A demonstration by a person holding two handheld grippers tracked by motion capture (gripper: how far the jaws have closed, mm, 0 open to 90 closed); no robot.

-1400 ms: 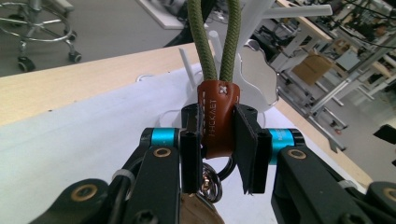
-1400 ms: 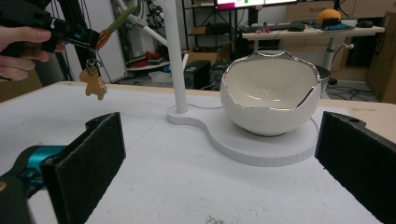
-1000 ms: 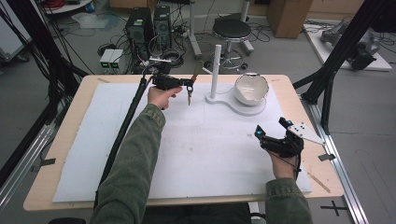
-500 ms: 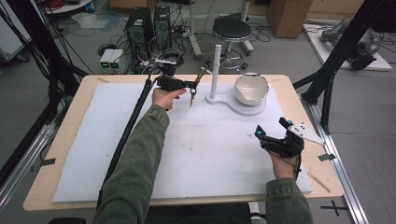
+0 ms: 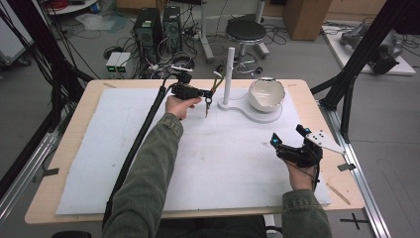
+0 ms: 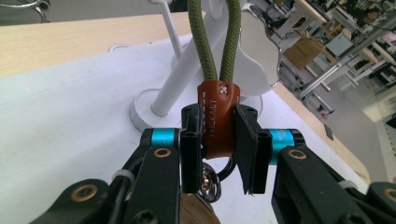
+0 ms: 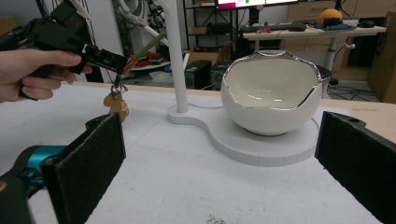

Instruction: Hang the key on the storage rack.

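The left gripper (image 6: 219,149) is pinching the brown leather tab (image 6: 218,116) of a keychain, holding it in the air near the far edge of the surface (image 5: 64,148), just beside the white post (image 5: 228,74) of a stand. From the tab a green cord loop (image 6: 219,42) is rising toward the post, while a metal ring and a brass-coloured tag (image 7: 116,105) are dangling below. The leather is sitting between the pads (image 6: 247,144) only by its lower part, so it is likely to slip or twist out if the hand tilts or jerks. The loop is looking narrow and soft; it could catch on the post's side rather than drop over its top, and a sideways push could shove the stand's base (image 5: 257,116) or rock the white bowl (image 5: 266,94) sitting on it. The swinging tag is adding weight that could pull the tab free. The right gripper (image 5: 292,148), jaws spread and holding nothing, is resting near the right edge, well apart from the stand.
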